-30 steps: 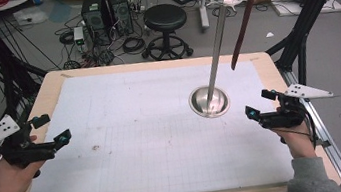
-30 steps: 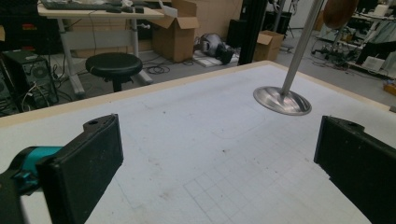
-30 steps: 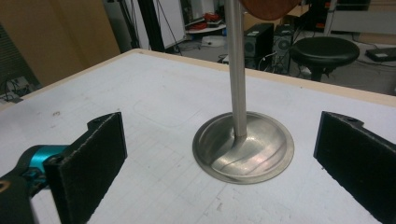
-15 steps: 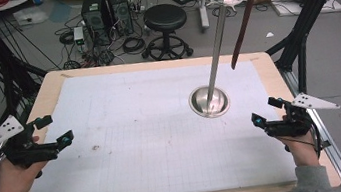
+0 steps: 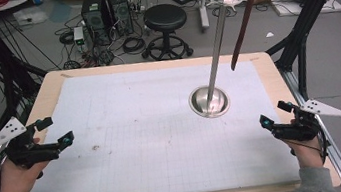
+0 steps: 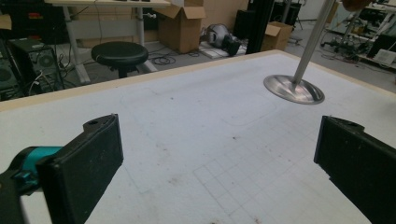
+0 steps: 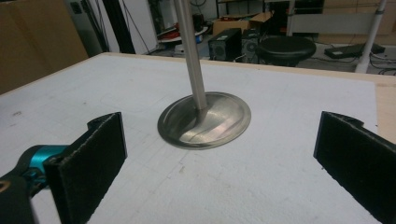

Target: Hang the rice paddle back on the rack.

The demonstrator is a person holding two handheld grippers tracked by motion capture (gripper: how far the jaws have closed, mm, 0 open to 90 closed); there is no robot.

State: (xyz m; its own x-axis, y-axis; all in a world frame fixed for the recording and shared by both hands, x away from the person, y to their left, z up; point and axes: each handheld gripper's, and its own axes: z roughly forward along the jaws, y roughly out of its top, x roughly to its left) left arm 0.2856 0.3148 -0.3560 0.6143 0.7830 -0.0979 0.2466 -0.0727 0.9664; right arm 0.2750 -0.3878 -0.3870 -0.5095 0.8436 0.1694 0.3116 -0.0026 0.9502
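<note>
The right gripper (image 7: 219,158) hovers with jaws wide apart over the white desk (image 7: 289,121), facing the round steel-based pole stand (image 7: 204,119).

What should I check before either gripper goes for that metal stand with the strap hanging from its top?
1. Left gripper open, nothing between its jaws: ok.
2. Right gripper open, nothing between its jaws: ok.
3. Metal stand with its round base flat on the table and its pole upright: ok.
4. Brown strap hanging from the stand's top hooks: ok; how firmly it is hooked: cannot tell.
5. Path from the right gripper to the base free of objects: ok.
6. Both grippers apart from the stand: ok.
</note>
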